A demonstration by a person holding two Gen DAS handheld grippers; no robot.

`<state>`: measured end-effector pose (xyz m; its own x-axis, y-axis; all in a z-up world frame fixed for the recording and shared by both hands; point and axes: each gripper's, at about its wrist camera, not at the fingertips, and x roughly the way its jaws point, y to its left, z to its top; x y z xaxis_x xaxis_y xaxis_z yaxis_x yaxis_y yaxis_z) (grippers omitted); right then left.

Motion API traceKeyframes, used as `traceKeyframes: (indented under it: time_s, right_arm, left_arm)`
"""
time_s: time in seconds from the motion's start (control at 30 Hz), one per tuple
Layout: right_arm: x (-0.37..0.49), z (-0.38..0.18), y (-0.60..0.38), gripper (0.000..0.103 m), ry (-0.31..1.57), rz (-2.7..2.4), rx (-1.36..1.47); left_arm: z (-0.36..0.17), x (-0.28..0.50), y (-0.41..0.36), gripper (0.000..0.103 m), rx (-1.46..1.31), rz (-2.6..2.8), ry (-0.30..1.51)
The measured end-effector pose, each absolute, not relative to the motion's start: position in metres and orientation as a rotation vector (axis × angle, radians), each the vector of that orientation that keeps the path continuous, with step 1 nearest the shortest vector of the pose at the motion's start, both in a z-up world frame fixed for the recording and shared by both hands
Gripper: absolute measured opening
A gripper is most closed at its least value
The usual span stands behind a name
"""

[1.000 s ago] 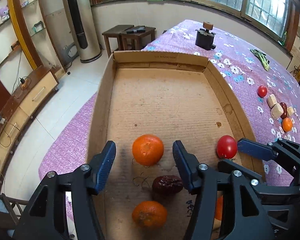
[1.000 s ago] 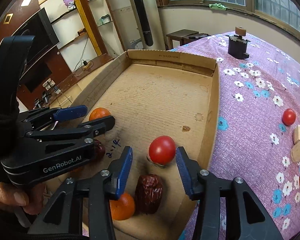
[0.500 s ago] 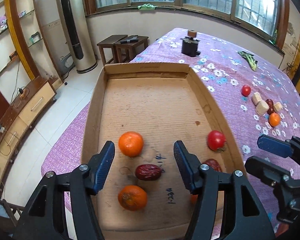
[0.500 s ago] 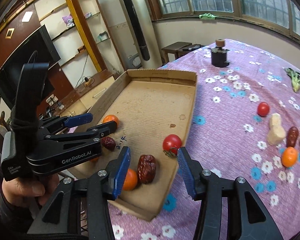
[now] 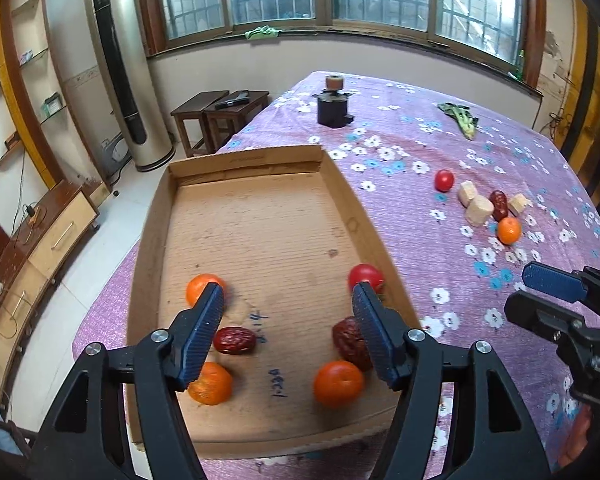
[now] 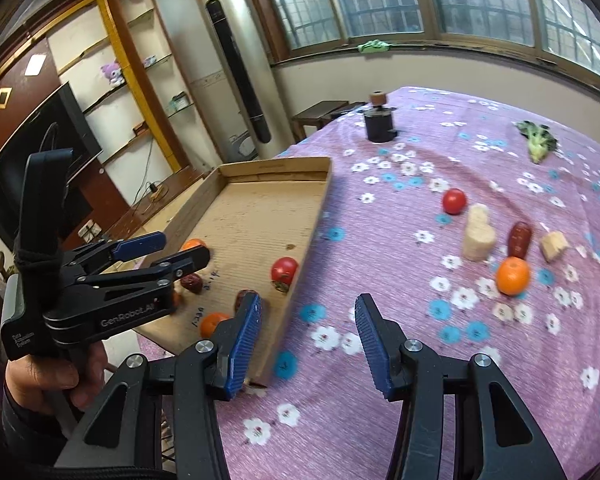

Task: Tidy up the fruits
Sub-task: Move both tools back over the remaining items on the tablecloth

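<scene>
Left claw [image 5: 286, 316] and right claw [image 6: 308, 326] both gape wide — empty, touching nothing.

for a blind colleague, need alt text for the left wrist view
Open left gripper hovers over a cardboard tray holding three oranges, two red dates and a tomato. More fruit and pale wooden blocks lie on the purple floral tablecloth to the right.

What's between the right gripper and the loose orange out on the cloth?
Nothing visible. The right gripper is open and empty over bare tablecloth, and the orange lies ahead and to its right with only cloth in between. The date and pale chunks sit beyond the orange, not in the path.
</scene>
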<state>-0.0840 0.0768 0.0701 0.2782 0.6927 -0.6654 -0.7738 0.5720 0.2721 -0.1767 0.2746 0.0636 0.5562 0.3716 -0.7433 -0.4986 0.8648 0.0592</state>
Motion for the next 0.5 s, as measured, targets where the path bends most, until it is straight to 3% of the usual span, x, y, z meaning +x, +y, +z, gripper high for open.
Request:
traceKeyframes:
  time_s: [0.5]
  right_arm:
    - [-0.063,0.066,0.018,0.05,0.841,0.877,-0.049]
  left_arm:
    - [0.063,-0.159,0.24,0.066,-0.138,0.441,0.86]
